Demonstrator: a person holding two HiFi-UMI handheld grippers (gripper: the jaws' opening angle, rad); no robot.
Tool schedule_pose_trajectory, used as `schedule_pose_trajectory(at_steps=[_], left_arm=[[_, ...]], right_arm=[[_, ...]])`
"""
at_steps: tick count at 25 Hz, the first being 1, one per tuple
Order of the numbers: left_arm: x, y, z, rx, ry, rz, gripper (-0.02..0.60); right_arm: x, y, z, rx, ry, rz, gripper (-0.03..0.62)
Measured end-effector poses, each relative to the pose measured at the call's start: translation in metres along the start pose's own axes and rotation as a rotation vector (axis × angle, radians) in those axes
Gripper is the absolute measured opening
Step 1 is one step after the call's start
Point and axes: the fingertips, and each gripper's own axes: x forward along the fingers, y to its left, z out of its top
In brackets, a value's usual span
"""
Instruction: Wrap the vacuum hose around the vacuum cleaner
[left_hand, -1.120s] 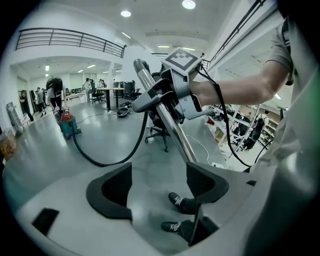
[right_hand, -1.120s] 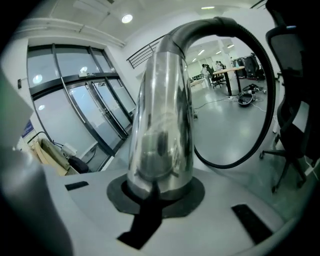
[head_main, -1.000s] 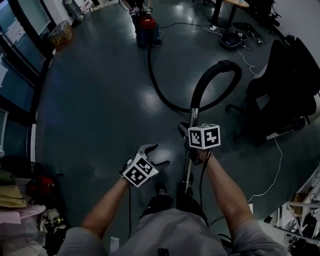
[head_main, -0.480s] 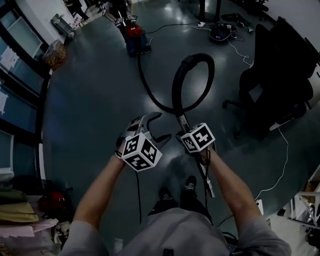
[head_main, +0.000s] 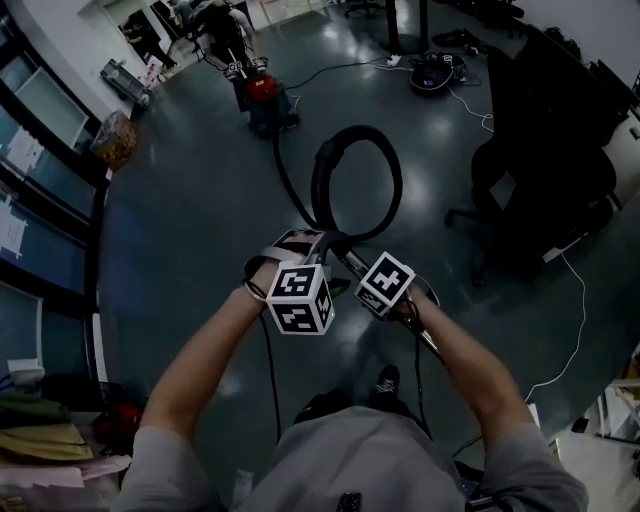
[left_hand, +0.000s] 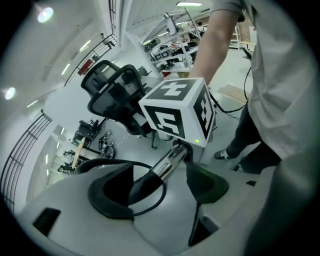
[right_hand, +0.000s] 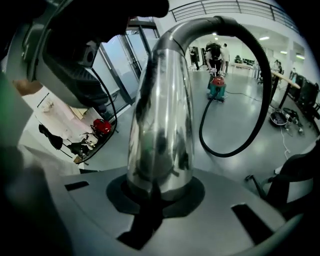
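Observation:
The red and blue vacuum cleaner (head_main: 262, 95) stands on the dark floor far ahead. Its black hose (head_main: 352, 160) runs from it and curls in a loop up to the chrome wand (head_main: 352, 262). My right gripper (head_main: 368, 278) is shut on the wand; in the right gripper view the chrome wand (right_hand: 161, 115) fills the space between the pads of that gripper (right_hand: 160, 192). My left gripper (head_main: 305, 241) is open, its jaws straddling the wand where the hose joins. In the left gripper view the wand (left_hand: 161, 169) passes between that gripper's (left_hand: 157, 182) spread pads without touching them.
A black office chair (head_main: 545, 150) stands at the right, with a white cable (head_main: 572, 330) on the floor near it. Cables and a round device (head_main: 435, 75) lie at the back. People (head_main: 215, 20) stand behind the vacuum. Glass walls (head_main: 40, 230) line the left side.
My left gripper has risen and moved right, from beside the wand to around it. The right gripper has brought the wand up and leftward, and the hose loop has tightened.

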Motion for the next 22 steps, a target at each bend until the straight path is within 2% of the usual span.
schedule_pose_trajectory(at_steps=[5,9,14,16,19,22], left_arm=[[0.013,-0.014,0.007,0.150,0.038,-0.185,0.333],[0.023,-0.031,-0.014,0.219,0.091,-0.373,0.333],[0.031,-0.028,-0.029,0.269,0.059,-0.526,0.327],[0.037,-0.022,-0.034,0.290,0.022,-0.572,0.315],[0.046,-0.006,-0.053,0.340,-0.028,-0.595,0.184],[0.057,0.003,-0.067,0.384,-0.096,-0.603,0.184]], right_arm=[[-0.007,0.007,-0.005,-0.078,0.065,0.016,0.046],[-0.005,0.010,-0.002,-0.132,0.109,0.008,0.046],[-0.008,-0.005,-0.004,-0.064,0.212,-0.036,0.046],[-0.005,-0.010,-0.002,-0.024,0.244,-0.055,0.046],[0.004,-0.014,0.012,0.021,0.280,-0.081,0.046],[0.012,-0.023,0.021,0.076,0.314,-0.106,0.046]])
